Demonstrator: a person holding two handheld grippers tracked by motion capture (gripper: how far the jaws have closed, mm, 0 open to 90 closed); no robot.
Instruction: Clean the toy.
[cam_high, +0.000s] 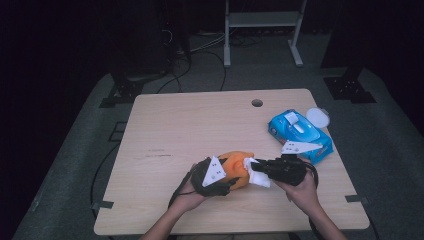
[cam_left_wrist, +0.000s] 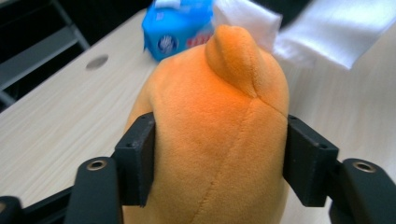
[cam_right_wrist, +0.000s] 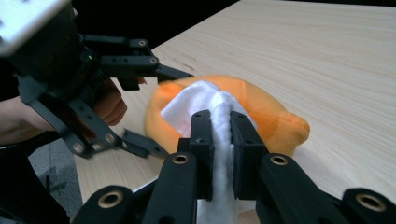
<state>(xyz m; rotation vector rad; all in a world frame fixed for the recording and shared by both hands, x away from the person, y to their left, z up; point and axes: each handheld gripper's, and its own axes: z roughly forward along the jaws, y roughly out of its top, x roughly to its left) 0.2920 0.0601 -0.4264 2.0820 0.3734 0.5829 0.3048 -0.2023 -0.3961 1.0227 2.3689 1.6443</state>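
An orange plush toy (cam_high: 236, 167) lies on the wooden table (cam_high: 190, 130) near its front edge. My left gripper (cam_left_wrist: 219, 158) is shut on the orange plush toy (cam_left_wrist: 219, 140), one jaw pressed on each flank. My right gripper (cam_right_wrist: 220, 140) is shut on a white wipe (cam_right_wrist: 201, 105), which rests against the top of the plush toy (cam_right_wrist: 271, 121). In the high view the left gripper (cam_high: 226, 181) comes from the left and the right gripper (cam_high: 256, 167) from the right, with the wipe (cam_high: 257, 175) between them.
A blue pack of wet wipes (cam_high: 300, 135) with its lid open lies at the right of the table, a round white lid (cam_high: 318, 118) beside it. A cable hole (cam_high: 257, 103) sits near the far edge. Dark stands and cables are on the floor beyond.
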